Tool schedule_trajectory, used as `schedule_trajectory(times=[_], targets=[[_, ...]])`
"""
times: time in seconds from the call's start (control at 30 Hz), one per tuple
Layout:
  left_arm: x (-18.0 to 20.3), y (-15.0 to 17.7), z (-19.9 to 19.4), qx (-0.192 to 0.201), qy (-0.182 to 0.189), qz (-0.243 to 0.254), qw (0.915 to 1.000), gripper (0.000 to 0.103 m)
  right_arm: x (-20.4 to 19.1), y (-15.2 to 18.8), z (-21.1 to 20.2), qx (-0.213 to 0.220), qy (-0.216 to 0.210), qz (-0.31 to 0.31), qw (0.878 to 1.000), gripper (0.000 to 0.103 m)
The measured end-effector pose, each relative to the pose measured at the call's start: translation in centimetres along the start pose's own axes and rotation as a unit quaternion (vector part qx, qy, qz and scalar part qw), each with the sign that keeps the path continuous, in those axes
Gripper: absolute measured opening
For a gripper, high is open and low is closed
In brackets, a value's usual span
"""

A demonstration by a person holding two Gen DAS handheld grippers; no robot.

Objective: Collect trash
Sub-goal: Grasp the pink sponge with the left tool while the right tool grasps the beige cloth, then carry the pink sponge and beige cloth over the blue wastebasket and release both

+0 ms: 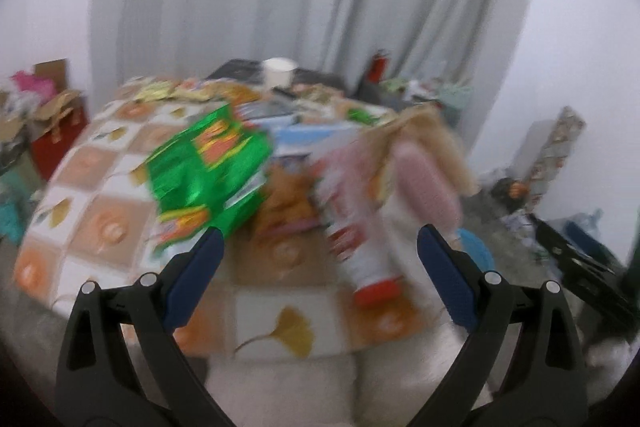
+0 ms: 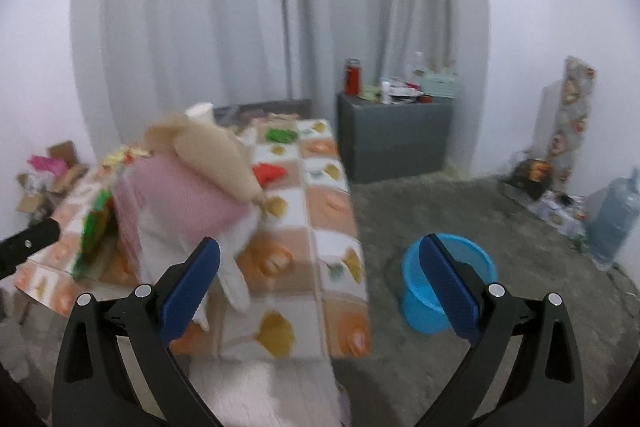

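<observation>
Green and shiny, the snack bag (image 1: 208, 171) lies on the low table (image 1: 100, 203), just ahead of the left gripper (image 1: 318, 255). Both it and the right gripper (image 2: 320, 263) are spread wide and hold nothing. Pinch the bag's near edge, then carry it to the blue bin (image 2: 448, 287) on the floor. Its writing is too blurry to read.

Table (image 1: 100, 187): near edge bare; green wrapper (image 1: 208, 171) and red-capped bottle (image 1: 360, 247) crowd the middle, soft toy (image 2: 192, 195) blocks the right. Carpet (image 2: 400, 211) around blue bin (image 2: 444, 283): open. Grey cabinet (image 2: 394, 139) stands behind.
</observation>
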State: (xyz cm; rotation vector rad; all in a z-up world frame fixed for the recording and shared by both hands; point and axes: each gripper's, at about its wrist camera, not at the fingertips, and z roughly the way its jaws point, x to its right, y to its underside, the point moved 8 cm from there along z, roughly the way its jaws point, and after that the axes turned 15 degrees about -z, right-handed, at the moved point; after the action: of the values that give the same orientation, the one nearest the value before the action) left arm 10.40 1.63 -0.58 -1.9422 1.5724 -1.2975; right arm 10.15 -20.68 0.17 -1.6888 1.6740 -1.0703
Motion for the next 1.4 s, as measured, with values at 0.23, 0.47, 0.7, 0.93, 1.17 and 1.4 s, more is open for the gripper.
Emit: schedule_trajectory(times=[0.23, 0.47, 0.7, 0.93, 1.17, 1.4], targets=[[6.1, -0.2, 3.1, -0.044, 0.110, 0.035, 0.9924, 0.085, -1.6, -4.7, 6.6, 0.023, -0.195, 0.002, 0.980, 0.097], [7.1, -0.2, 8.6, -0.097, 0.076, 0.025, 0.9921, 0.066, -2.7, -5.6, 13.3, -0.006, -0.316, 0.049, 0.948, 0.083], [6.1, -1.3, 12.2, -0.116, 0.050, 0.005, 0.9920, 0.055, -4.0, -3.4, 16.8, -0.041, -0.398, 0.100, 0.911, 0.061], [6.6, -1.7, 11.9, -0.099, 0.043, 0.010, 0.9941, 0.041, -4.5, -3.3, 16.3, -0.039, -0.419, 0.101, 0.902, 0.039], [6.8, -2.8, 11.2, -0.076, 0.042, 0.006, 0.9962, 0.035, -3.5, -3.9, 16.0, -0.031, -0.426, 0.125, 0.895, 0.010], [7.6, -5.3, 9.7, -0.042, 0.064, 0.001, 0.9971, 0.032, -1.5, -5.8, 14.5, 0.002, -0.410, 0.139, 0.901, 0.007]])
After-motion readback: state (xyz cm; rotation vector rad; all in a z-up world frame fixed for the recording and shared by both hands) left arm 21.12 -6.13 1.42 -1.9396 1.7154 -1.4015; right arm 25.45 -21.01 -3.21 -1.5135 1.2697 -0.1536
